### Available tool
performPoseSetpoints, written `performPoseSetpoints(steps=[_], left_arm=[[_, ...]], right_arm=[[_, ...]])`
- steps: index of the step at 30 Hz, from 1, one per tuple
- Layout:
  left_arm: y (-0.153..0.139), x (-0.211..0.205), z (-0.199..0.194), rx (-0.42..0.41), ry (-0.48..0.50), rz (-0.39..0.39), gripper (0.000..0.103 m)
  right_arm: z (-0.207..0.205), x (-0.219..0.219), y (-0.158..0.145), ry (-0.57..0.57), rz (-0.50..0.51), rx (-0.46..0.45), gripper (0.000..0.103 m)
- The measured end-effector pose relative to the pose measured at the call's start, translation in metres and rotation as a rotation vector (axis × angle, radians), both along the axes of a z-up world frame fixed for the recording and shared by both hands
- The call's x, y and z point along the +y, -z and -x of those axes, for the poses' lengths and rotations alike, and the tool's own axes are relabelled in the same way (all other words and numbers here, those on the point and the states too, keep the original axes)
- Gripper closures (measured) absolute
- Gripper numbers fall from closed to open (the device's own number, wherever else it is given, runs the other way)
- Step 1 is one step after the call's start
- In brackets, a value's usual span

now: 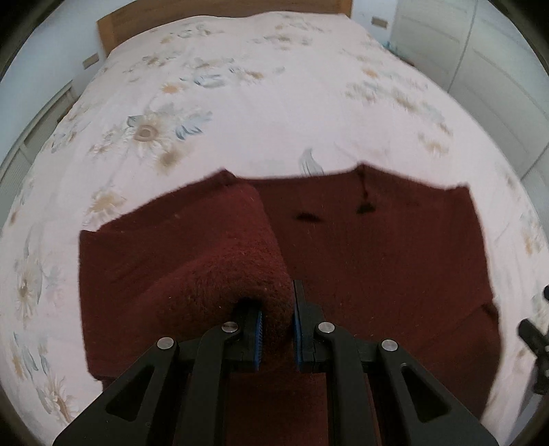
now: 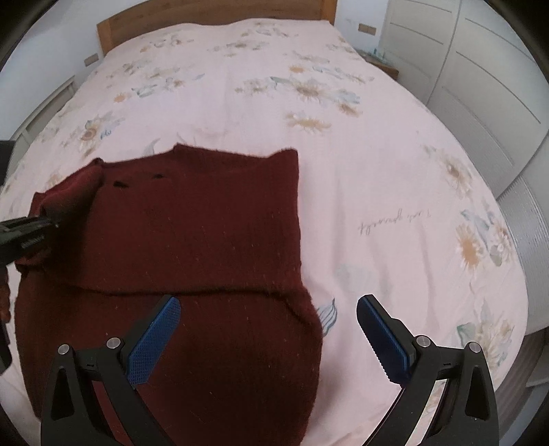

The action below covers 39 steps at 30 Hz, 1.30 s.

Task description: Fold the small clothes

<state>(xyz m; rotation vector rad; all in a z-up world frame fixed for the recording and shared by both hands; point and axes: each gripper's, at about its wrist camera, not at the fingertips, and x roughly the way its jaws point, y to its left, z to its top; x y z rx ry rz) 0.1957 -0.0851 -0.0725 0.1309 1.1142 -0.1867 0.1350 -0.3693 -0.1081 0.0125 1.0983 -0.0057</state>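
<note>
A dark red knit sweater (image 2: 192, 219) lies flat on the bed, its right side folded in. In the left wrist view my left gripper (image 1: 277, 329) is shut on the sweater's left sleeve (image 1: 219, 260) and holds it lifted over the sweater body (image 1: 377, 247). The left gripper also shows at the left edge of the right wrist view (image 2: 41, 223). My right gripper (image 2: 267, 322) is open and empty, low over the sweater's lower right edge; its left pad (image 2: 154, 339) is over the knit, its right pad (image 2: 384, 339) over the sheet.
The bed has a pale pink floral cover (image 2: 377, 171) and a wooden headboard (image 2: 212, 24). White wardrobe doors (image 2: 480, 85) stand to the right. A white radiator (image 2: 528, 247) is at the bed's right edge.
</note>
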Motion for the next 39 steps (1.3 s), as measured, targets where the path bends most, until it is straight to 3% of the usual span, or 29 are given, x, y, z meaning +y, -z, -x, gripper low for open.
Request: performPoseSetpoints(steps=[7, 13, 15, 17, 26, 31, 35, 39], left_arm=[[0.035, -0.002, 0.004, 0.06, 0.001, -0.089, 0.088], [0.039, 0.01, 0.001, 0.153, -0.042, -0.069, 0.042], [0.034, 0.011, 0.003, 0.157, -0.013, -0.046, 0.012], [0.028, 0.013, 0.006, 0.15, -0.005, -0.038, 0.002], [-0.006, 0.038, 0.027, 0.073, 0.046, -0.004, 0.001], [-0.023, 0.062, 0.045, -0.001, 0.065, -0.114, 0.001], [-0.025, 0.115, 0.045, 0.024, -0.007, -0.099, 0.001], [-0.002, 0.166, 0.047, 0.095, -0.079, -0.095, 0.001]], right_arm=[[0.004, -0.002, 0.001, -0.001, -0.006, 0.0, 0.001], [0.008, -0.002, -0.005, -0.002, -0.017, -0.016, 0.001], [0.009, -0.001, -0.006, -0.005, -0.018, -0.018, 0.001], [0.011, -0.001, -0.008, -0.004, -0.02, -0.022, 0.001], [0.017, 0.007, -0.017, -0.02, -0.015, -0.037, 0.001], [0.015, 0.019, -0.022, -0.044, -0.015, -0.046, 0.001], [0.012, 0.035, -0.023, -0.08, -0.01, -0.046, 0.001], [0.007, 0.054, -0.019, -0.112, -0.008, -0.036, 0.001]])
